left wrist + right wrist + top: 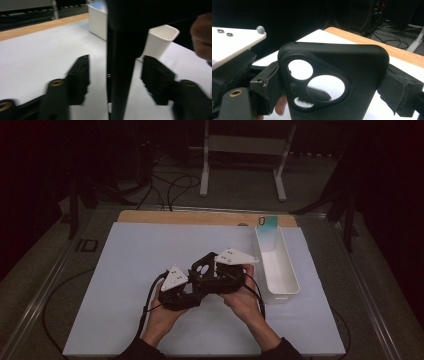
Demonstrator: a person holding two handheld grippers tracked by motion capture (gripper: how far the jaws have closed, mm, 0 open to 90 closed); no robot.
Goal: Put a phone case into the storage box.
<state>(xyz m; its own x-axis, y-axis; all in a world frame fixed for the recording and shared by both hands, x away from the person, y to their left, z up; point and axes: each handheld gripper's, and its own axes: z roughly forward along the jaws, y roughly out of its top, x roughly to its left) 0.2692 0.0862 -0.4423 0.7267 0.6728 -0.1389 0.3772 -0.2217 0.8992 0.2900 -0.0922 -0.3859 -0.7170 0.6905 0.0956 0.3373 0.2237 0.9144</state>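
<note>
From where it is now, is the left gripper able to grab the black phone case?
Probably yes: the left gripper stands open with the black phone case edge-on between its jaws, nothing in between. The right gripper already clamps it.

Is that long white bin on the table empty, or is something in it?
Not empty: the white bin holds a teal phone case leaning upright at its far end; the rest of its floor looks bare.

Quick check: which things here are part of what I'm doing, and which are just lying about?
In play: black phone case, clamped in right claw; left claw, open around its edge.
Lying about: white bin, teal case standing at its far end, cables behind the table.
</note>
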